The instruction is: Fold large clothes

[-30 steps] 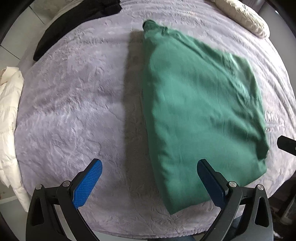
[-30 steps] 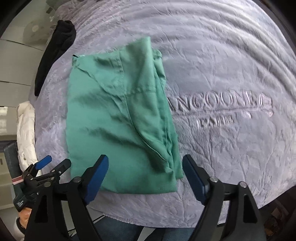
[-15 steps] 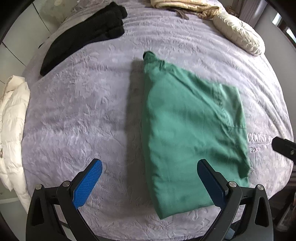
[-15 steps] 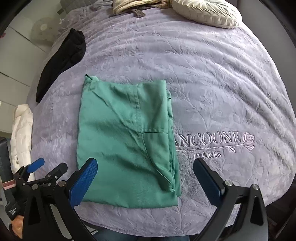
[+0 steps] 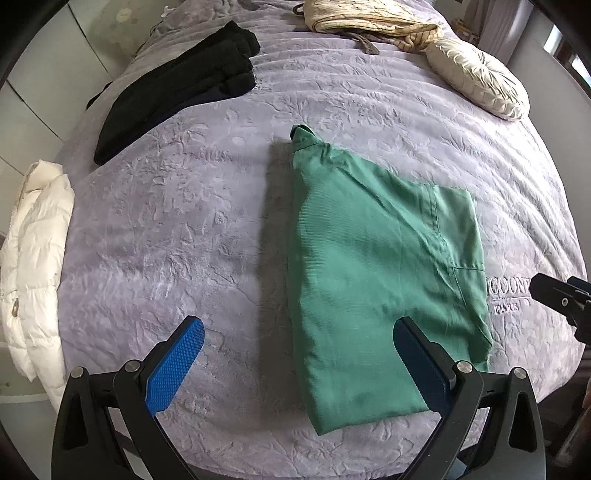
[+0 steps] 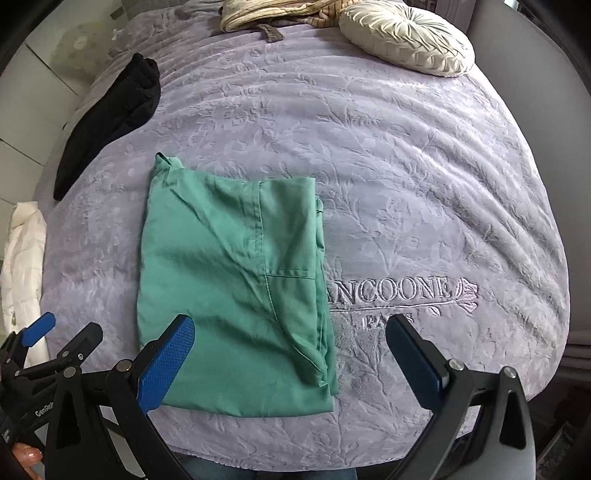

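A green garment lies folded into a rough rectangle on the lavender bedspread. My left gripper hangs open above the garment's near left edge, nothing between its blue pads. My right gripper is also open, wide, hovering over the garment's near right corner without touching it. The left gripper shows at the lower left of the right wrist view. The right gripper's black frame shows at the right edge of the left wrist view.
A black garment lies at the far left of the bed. A cream round pillow and a beige striped cloth sit at the far end. A white puffy jacket hangs off the left edge.
Both grippers have risen away from the green garment, so more of the bed shows. The right gripper's jaws have spread wider. The garment lies still.
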The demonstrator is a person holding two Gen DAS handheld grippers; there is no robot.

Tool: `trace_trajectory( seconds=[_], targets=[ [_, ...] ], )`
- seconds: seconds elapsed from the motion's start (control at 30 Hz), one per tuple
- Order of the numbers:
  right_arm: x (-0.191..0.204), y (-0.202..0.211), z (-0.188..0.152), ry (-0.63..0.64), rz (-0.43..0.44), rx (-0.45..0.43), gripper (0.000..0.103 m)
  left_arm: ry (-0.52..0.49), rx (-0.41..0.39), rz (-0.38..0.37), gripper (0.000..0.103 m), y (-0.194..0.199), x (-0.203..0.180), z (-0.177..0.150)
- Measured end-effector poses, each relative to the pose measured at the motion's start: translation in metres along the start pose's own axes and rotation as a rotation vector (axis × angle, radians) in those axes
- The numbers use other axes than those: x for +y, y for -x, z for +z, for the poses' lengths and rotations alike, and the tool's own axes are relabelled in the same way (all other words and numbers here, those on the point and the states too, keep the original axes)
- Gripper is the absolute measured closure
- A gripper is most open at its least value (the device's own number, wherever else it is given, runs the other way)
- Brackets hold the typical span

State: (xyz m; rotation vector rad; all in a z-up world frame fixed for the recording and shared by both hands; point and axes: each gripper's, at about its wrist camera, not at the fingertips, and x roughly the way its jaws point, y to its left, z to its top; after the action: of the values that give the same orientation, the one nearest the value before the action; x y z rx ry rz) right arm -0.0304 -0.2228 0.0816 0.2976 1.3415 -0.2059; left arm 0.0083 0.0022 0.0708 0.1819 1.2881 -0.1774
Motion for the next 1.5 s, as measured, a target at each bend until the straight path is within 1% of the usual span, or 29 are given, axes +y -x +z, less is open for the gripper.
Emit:
trace_trajectory(
  seconds=[0.3,1.5],
  targets=[
    [-0.0021,-0.0029,-0.0002,0.001,-0.011,0.011,0.0,-0.019,-0.003,-0.007,0.0,0.0026,-0.0076,-0.0001],
    [-0.0002,-0.0029,-0.0018,0.003,-0.015,0.009,0.0,-0.018,-0.005,-0.002,0.0,0.0041,-0.0078,0.0001]
  ],
)
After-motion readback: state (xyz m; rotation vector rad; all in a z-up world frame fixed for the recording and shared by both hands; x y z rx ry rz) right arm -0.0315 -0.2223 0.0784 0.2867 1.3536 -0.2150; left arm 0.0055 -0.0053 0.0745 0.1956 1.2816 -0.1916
